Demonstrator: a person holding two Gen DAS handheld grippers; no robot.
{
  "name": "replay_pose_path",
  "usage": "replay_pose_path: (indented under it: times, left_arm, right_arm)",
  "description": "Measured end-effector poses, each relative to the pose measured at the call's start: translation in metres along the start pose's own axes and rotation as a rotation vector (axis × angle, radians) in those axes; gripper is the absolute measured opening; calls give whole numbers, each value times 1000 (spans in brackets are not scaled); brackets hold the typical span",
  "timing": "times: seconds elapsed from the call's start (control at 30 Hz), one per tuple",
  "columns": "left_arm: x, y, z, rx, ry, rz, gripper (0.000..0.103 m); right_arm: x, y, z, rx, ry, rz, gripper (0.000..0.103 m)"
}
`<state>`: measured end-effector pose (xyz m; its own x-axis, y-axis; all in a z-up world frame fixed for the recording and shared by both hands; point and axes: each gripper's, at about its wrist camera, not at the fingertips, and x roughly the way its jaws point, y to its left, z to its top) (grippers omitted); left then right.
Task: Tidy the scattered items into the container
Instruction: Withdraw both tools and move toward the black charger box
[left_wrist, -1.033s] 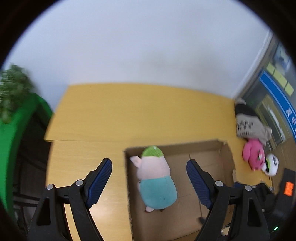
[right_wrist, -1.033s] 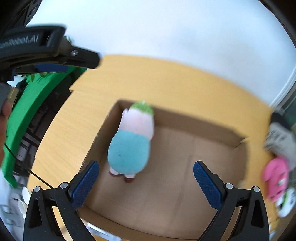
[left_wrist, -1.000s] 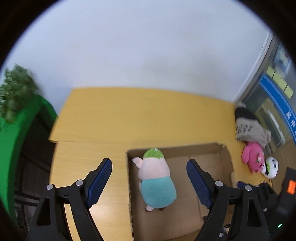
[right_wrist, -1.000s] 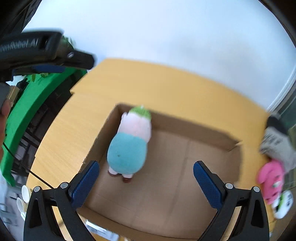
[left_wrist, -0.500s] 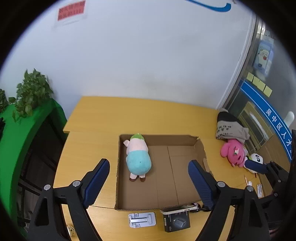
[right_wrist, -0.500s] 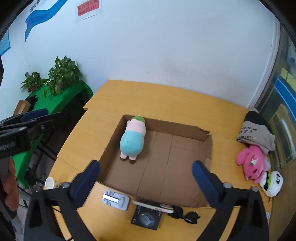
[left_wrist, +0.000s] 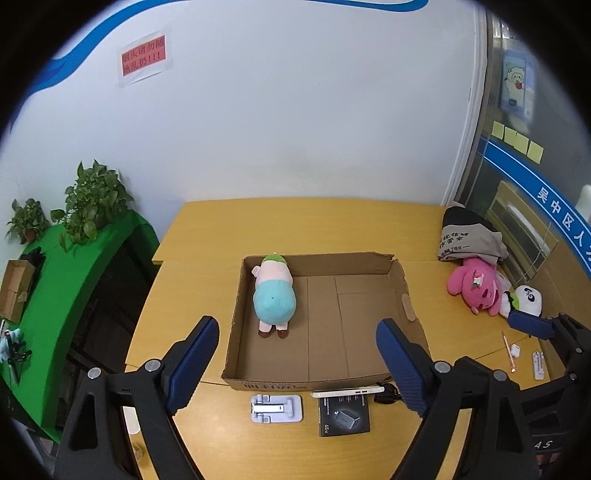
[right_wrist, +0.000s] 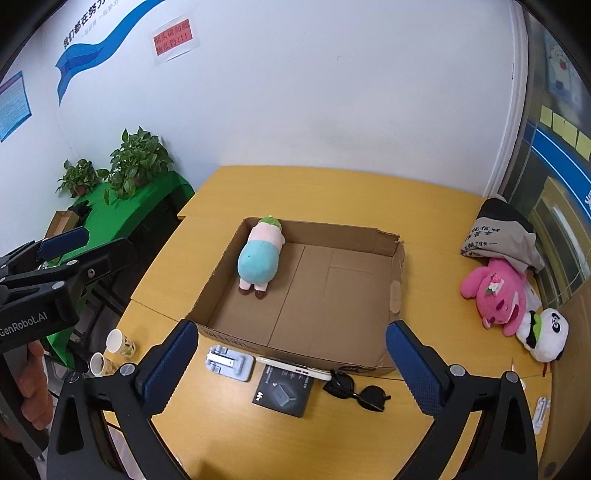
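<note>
1. The left hand-held gripper is showing two black angular arms, each one carrying a dark blue ribbed pad at its tip.
2. Round silver screws are sitting along the black arms.
3. The right hand-held gripper is wearing the same black frame and blue textured pads.
4. In the right wrist view, white lettering reading "GenRobot.AI" is running along the left unit's black body.
5. A hand is appearing at the frame's edge, possibly wrapped around a grey handle.
</note>
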<state>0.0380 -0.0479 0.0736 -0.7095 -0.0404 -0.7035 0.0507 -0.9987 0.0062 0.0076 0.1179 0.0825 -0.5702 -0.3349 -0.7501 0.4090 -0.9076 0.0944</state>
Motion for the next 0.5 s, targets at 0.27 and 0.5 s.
replay_pose_path:
  times: [0.27, 0.5]
  left_arm:
    - [8, -33, -31, -16, 76, 5, 87]
    - [73, -32, -69, -20, 262, -119, 87]
  right_arm:
    - [-10, -39, -23, 23, 6, 34, 103]
    - [47, -94, -69, 139, 162, 92, 103]
